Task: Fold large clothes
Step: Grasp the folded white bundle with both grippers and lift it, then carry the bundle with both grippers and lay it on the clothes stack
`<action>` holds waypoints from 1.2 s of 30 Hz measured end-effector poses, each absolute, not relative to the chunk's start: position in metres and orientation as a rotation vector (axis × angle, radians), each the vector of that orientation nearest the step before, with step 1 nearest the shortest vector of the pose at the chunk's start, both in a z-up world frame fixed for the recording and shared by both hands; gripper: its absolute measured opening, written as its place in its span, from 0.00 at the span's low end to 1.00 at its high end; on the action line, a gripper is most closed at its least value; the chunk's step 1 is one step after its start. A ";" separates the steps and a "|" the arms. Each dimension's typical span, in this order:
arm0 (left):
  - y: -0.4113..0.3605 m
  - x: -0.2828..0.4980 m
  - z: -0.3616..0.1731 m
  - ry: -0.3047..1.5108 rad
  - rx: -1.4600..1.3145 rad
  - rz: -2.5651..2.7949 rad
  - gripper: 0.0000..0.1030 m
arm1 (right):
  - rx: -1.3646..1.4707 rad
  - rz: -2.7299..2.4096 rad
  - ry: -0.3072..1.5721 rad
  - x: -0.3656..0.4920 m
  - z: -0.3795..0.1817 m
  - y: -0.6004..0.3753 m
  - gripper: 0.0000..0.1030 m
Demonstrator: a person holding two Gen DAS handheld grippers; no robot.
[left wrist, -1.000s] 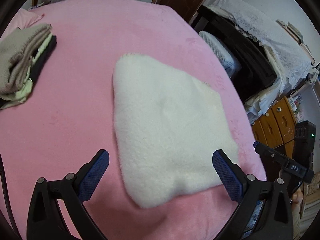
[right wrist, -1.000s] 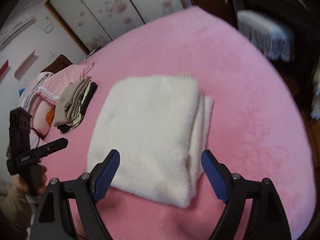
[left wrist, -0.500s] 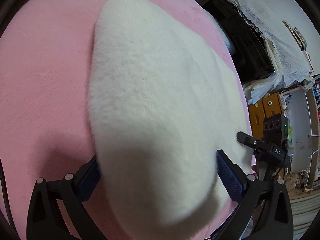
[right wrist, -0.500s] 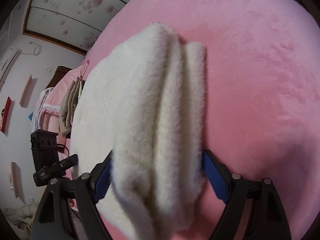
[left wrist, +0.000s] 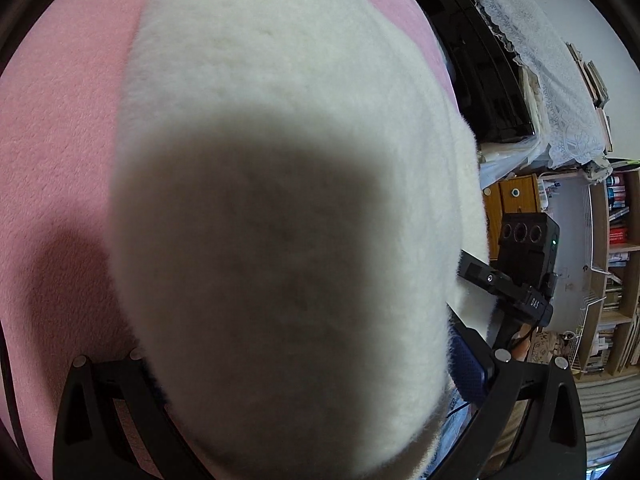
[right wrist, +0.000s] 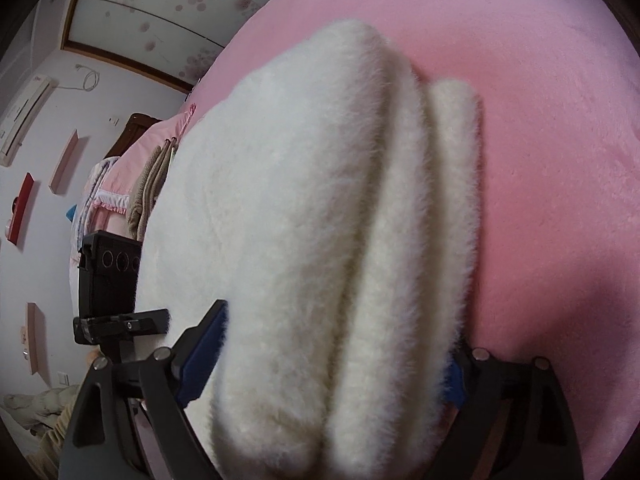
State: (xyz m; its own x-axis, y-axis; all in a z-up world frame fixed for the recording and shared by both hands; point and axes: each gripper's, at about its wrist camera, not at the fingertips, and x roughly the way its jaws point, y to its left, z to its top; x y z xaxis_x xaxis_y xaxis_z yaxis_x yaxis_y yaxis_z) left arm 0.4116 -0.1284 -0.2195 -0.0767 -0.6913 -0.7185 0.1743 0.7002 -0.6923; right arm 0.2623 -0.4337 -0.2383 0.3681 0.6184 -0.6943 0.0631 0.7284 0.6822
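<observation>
A folded white fluffy garment lies on the pink bed and fills most of both views. My left gripper has its jaws wide on either side of the garment's near edge, one blue pad showing at the right. In the right wrist view the garment shows its stacked folded layers. My right gripper also straddles the thick edge, jaws wide, with a blue pad at the left. Neither pair of jaws is pressed onto the fabric.
A black cabinet with a lace cover and bookshelves stand beyond the bed's right side. A pile of folded clothes and pink bedding lie at the bed's far left. Each view shows the other gripper's body.
Both grippers have moved forward and down onto the garment, from a distance to straddling its near edges. The garment now fills the views.
</observation>
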 end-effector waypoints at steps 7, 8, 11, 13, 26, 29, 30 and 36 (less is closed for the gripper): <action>-0.135 0.391 -0.187 1.343 -0.276 -0.609 0.82 | 0.647 0.385 1.084 0.255 -0.219 -0.431 0.51; -0.135 0.389 -0.182 1.332 -0.263 -0.602 0.81 | 0.643 0.376 1.078 0.253 -0.215 -0.430 0.49; -0.130 0.383 -0.170 1.317 -0.251 -0.588 0.76 | 0.613 0.347 1.059 0.247 -0.197 -0.419 0.47; -0.121 0.375 -0.157 1.304 -0.241 -0.586 0.75 | 0.588 0.342 1.049 0.240 -0.182 -0.407 0.46; 0.001 0.297 -0.080 1.295 -0.258 -0.545 0.74 | 0.564 0.453 1.023 0.186 -0.118 -0.299 0.45; 0.059 0.294 -0.047 1.243 -0.261 -0.513 0.74 | 0.559 0.512 0.981 0.196 -0.092 -0.261 0.45; 0.082 0.297 -0.032 1.219 -0.257 -0.501 0.74 | 0.556 0.533 0.964 0.202 -0.082 -0.247 0.45; 0.197 0.346 0.055 1.104 -0.190 -0.434 0.74 | 0.514 0.661 0.857 0.267 -0.014 -0.155 0.45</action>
State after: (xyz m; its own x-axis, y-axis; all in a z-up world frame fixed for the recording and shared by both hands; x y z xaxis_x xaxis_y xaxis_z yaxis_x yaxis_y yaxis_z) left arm 0.3464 0.1973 0.0553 0.3772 -0.4300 -0.8202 0.2443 0.9005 -0.3598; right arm 0.2670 -0.1547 -0.0137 0.4811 0.7086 -0.5162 -0.3184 0.6898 0.6502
